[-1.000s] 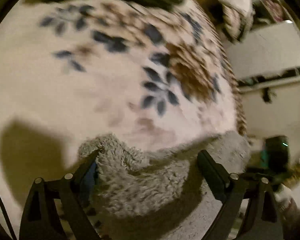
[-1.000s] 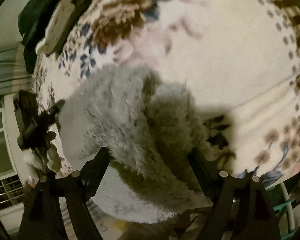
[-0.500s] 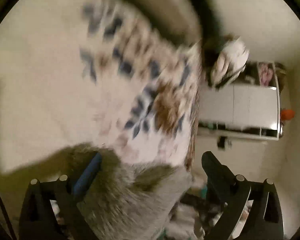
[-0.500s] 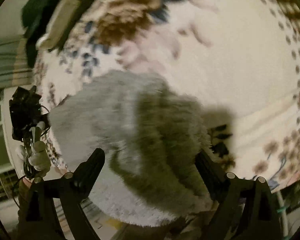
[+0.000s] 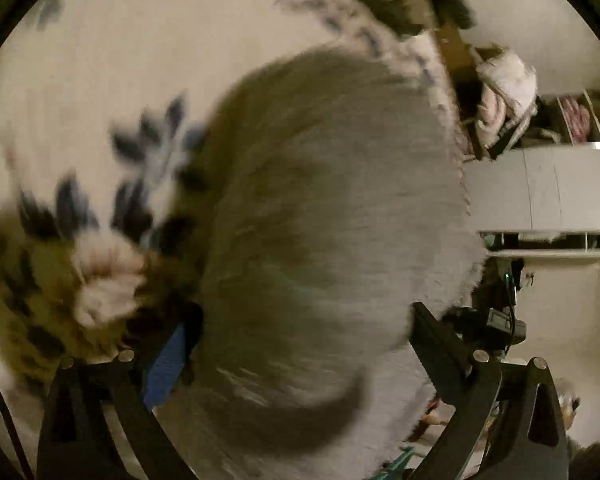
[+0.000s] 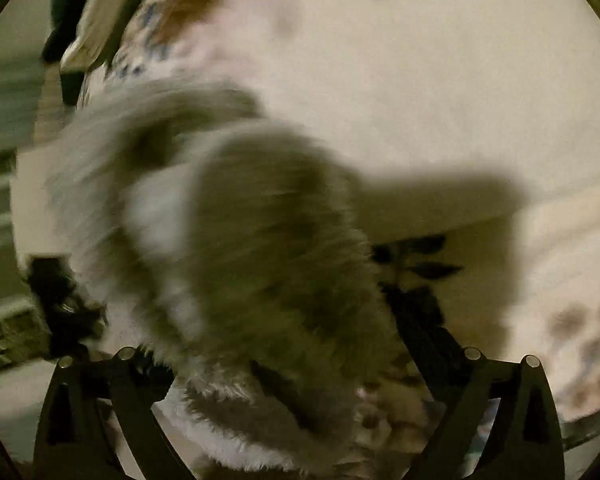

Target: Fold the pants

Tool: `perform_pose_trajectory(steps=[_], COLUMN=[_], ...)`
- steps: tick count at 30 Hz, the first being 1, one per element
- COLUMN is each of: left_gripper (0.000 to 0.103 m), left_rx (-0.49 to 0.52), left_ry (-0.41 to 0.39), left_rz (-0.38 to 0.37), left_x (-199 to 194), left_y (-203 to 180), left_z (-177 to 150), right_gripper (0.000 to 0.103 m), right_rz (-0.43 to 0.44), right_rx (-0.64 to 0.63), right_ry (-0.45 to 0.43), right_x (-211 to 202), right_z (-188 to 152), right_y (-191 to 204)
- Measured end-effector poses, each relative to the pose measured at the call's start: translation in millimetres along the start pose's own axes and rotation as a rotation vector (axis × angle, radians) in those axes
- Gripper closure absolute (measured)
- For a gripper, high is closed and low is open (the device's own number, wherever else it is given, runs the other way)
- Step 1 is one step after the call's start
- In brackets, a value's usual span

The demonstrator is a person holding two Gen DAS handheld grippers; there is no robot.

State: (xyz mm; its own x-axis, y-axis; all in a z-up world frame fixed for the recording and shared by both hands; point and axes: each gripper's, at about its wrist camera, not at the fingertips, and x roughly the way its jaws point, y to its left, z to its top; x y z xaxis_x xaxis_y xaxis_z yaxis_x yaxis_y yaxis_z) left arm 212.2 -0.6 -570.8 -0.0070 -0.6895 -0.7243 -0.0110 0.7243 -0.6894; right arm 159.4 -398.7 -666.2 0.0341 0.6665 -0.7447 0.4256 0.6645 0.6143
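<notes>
Floral bedspread (image 5: 112,60) (cream, dark leaves), fuzzy grey pants (image 5: 320,208) on it

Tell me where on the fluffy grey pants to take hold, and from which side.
Judging from the blurred frames, grip the grey pants at a thick outer hem, as the left gripper and right gripper seem to: the fabric bunches between their wide-set fingers. Come from the near edge of the floral blanket, where the pile overhangs and offers a graspable fold.

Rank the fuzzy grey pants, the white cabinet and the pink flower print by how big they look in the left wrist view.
1. Fuzzy grey pants, though nearness to the lens inflates them.
2. White cabinet.
3. Pink flower print on the bedspread, blurred; a close call with the cabinet.
</notes>
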Motion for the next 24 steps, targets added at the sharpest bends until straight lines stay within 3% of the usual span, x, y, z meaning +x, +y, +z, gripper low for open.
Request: perform_pose_trajectory(steps=[1, 3, 7, 8, 10, 13, 19, 24], left_gripper=[0.000, 0.000, 0.001, 0.002, 0.035, 0.055, 0.056, 0.056], left_rx=[-0.032, -0.074, -0.099, -0.086, -0.049, -0.002, 0.054, 0.143], left_ry=[0.003, 0.005, 0.034, 0.027, 0.006, 0.001, -0.003, -0.023], left_rz=[-0.045, -0.100, -0.187, -0.190, -0.211, -0.237, -0.274, -0.269], left_x=[5, 12, 26, 25, 18, 0, -50, -110], left_y=[8, 21, 31, 29, 19, 6, -31, -94], left_z=[0, 1, 3, 3, 2, 1, 5, 34], right_gripper=[0.003, 0.002, 0.003, 0.017, 0.046, 0.056, 0.059, 0.059], right_rz=[0.097, 0.178, 0.203, 0.199, 0.196, 0.172, 0.207, 0.228], right_rx=[0.054, 0.062, 0.026, 0.016, -0.019, -0.017, 0.009, -0.017], right_ry=[0.029, 0.049, 0.007, -0.007, -0.026, -0.075, -0.178, -0.263], right_x=[7, 15, 21, 20, 19, 12, -29, -93], right_z=[1, 0, -3, -5, -13, -24, -51, -68], right_y=[-11, -17, -13, -10, 4, 22, 58, 118])
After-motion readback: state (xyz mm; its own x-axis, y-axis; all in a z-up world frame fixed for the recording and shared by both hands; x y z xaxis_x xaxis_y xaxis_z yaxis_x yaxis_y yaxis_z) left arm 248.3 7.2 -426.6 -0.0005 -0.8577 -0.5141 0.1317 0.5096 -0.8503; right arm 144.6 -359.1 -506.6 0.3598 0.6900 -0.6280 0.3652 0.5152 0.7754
